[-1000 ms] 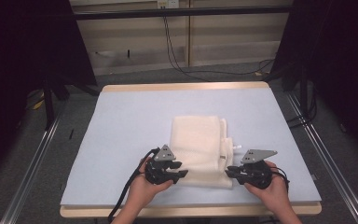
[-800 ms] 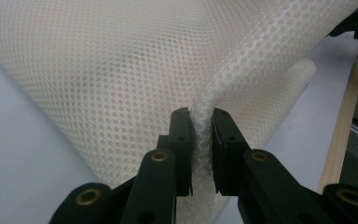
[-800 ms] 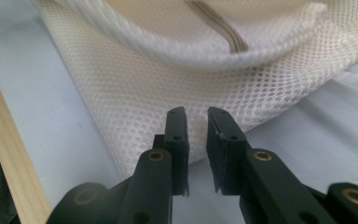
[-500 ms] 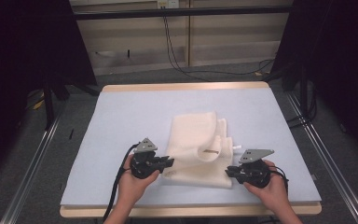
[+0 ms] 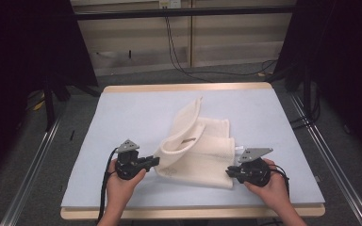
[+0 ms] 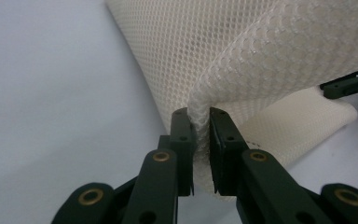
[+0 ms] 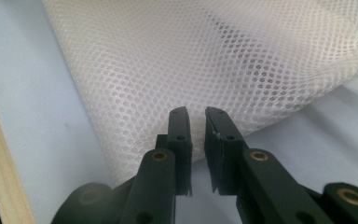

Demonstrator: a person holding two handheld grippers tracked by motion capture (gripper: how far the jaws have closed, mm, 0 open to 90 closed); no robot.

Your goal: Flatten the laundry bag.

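Note:
A white mesh cloth [image 5: 207, 155] lies crumpled on the pale blue table mat [image 5: 122, 117]. My left gripper [image 5: 156, 161] is at its front left. In the left gripper view its jaws have just been closing and now pinch a fold of the mesh cloth [image 6: 261, 51] at the left gripper [image 6: 199, 112] tips. That pull raises a flap of the cloth into an arch toward the back. My right gripper [image 5: 228, 172] is at the cloth's front right corner. In the right gripper view the right gripper [image 7: 196, 112] has its jaws close together over the edge of the mesh cloth [image 7: 191, 56].
The wooden table edge [image 5: 193, 212] runs along the front near both hands. Metal rails [image 5: 33, 165] flank the table. Cables hang down the back wall [image 5: 174, 42]. Bare mat lies to the left, right and behind the cloth.
My left gripper has moved left, dragging the cloth's left edge with it, and a flap has risen and stretched out. The right hand has stayed in place.

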